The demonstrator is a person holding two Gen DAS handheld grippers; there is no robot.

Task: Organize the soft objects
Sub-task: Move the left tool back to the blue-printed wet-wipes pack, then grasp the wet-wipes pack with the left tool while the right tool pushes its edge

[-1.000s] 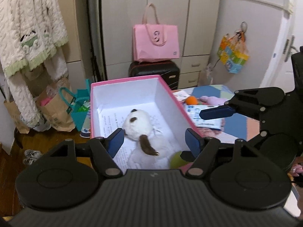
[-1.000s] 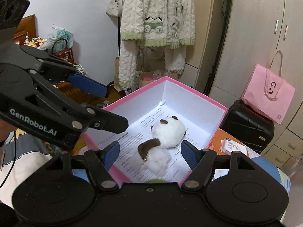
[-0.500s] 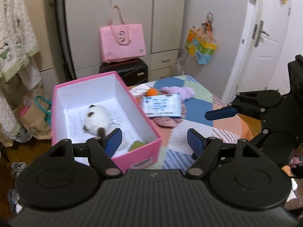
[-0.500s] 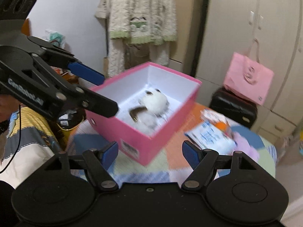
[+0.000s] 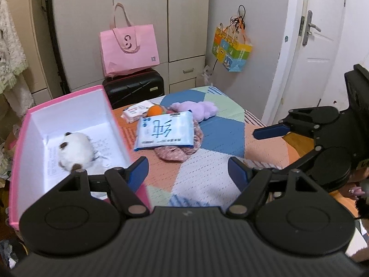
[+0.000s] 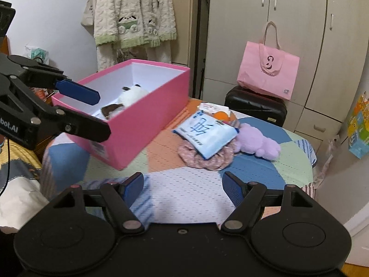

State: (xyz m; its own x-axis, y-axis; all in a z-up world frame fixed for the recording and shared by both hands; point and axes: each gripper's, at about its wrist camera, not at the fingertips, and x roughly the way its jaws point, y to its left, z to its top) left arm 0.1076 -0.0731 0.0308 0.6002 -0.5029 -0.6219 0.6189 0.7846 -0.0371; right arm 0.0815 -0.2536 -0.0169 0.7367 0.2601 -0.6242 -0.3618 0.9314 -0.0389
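Observation:
A pink box point(image 5: 110, 115) point(image 6: 143, 124) stands at the left of the patchwork-covered table point(image 5: 207, 180), with a white and brown plush dog point(image 5: 76, 152) point(image 6: 131, 97) lying inside. Right of the box lies a heap: a purple plush point(image 5: 198, 109) point(image 6: 256, 143), a blue-white tissue pack point(image 5: 166, 131) point(image 6: 205, 136) on a floral pink cloth point(image 5: 177, 152) point(image 6: 207, 159), an orange ball point(image 5: 155, 110) and a small wipes pack point(image 5: 138, 112). My left gripper point(image 5: 186, 168) point(image 6: 102, 115) hangs open and empty by the box's near corner. My right gripper point(image 6: 183, 182) is open and empty over the bare cover, short of the heap.
Behind the table a black suitcase point(image 5: 133, 87) carries a pink tote bag point(image 5: 129, 48), in front of wardrobe doors. A colourful bag point(image 5: 233, 48) hangs near a white door point(image 5: 316, 53). A cream fleece robe point(image 6: 136, 18) hangs behind the box. A person's clothing point(image 6: 16, 161) shows at the left.
Both grippers have swung away from above the box and down, and now sit over the patchwork cover. The box has shifted to the left of both views, and the heap has come into view.

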